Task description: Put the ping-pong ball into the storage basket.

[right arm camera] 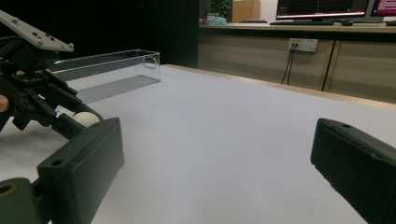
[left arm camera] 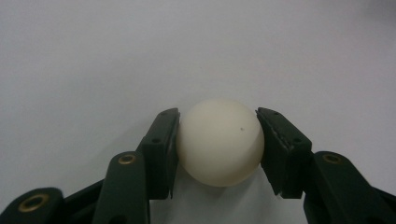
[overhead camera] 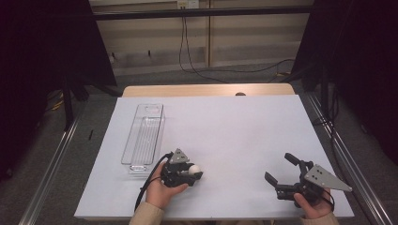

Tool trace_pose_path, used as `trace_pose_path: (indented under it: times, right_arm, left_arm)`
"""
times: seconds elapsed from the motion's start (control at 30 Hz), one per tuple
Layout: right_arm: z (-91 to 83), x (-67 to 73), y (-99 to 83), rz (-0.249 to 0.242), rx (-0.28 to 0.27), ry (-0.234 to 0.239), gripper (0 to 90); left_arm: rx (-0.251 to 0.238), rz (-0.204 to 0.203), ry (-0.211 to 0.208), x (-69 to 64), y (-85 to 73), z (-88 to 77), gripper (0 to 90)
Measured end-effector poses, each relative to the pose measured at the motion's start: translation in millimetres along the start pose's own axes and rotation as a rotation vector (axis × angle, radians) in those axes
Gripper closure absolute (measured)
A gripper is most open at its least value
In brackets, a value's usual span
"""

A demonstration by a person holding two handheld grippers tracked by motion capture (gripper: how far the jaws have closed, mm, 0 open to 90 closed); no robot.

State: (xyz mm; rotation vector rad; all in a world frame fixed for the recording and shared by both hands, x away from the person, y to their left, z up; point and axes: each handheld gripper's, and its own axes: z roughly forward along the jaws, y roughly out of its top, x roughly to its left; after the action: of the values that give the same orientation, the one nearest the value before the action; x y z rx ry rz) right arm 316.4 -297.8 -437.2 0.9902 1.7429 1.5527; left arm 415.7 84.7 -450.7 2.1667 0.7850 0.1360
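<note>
Two black grippers, left gripper [overhead camera: 196,174], right gripper [overhead camera: 281,169], grey three-cornered plates with screws, brass rivets, black cable, beige sleeves [overhead camera: 146,214]

A lab or office workroom: a table [overhead camera: 244,117] under white sheeting sits between black curtains [overhead camera: 42,56], with metal floor rails [overhead camera: 51,159], loose cables [overhead camera: 187,51], a wall socket [right arm camera: 302,44] and lit monitors [right arm camera: 322,8] (on a rear counter).

Matt smooth cream ball [left arm camera: 219,142], clear glossy plastic bin [overhead camera: 144,136], matt white table cover [overhead camera: 234,131]
</note>
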Motion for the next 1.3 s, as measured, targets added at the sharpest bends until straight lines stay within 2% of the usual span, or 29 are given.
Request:
trace_pose_path:
  times: [0.5, 0.7, 1.0, 1.17, 1.2, 1.27, 1.3]
  right_arm:
    - [0.0, 0.1, 0.0, 0.002, 0.000, -0.001, 2.1]
    - [0.0, 0.3, 0.3, 0.010, -0.004, -0.006, 2.1]
    - [0.0, -0.2, 0.2, 0.002, -0.004, -0.004, 2.1]
    - [-0.1, -0.3, 0.3, 0.003, -0.004, -0.004, 2.1]
    - [-0.1, -0.3, 0.3, 0.003, -0.004, -0.004, 2.1]
    - [-0.1, -0.3, 0.3, 0.003, -0.005, -0.004, 2.1]
    - [-0.1, -0.3, 0.3, 0.002, -0.005, -0.004, 2.1]
  left_arm:
    - [-0.003, -0.017, -0.003, -1.1, -0.6, 0.3, 51.0]
    - [0.022, -0.012, 0.006, -1.6, 0.0, -2.0, 51.1]
    - [0.020, -0.015, -0.001, -0.3, 0.0, -2.3, 51.4]
    - [0.018, -0.029, 0.002, 0.8, 0.1, -2.8, 51.4]
    - [0.022, -0.022, 0.011, 1.7, 0.6, -3.6, 51.4]
    - [0.009, -0.036, -0.007, 2.5, 0.7, -4.5, 51.4]
    - [0.007, -0.040, -0.002, 2.0, 1.2, -4.9, 51.4]
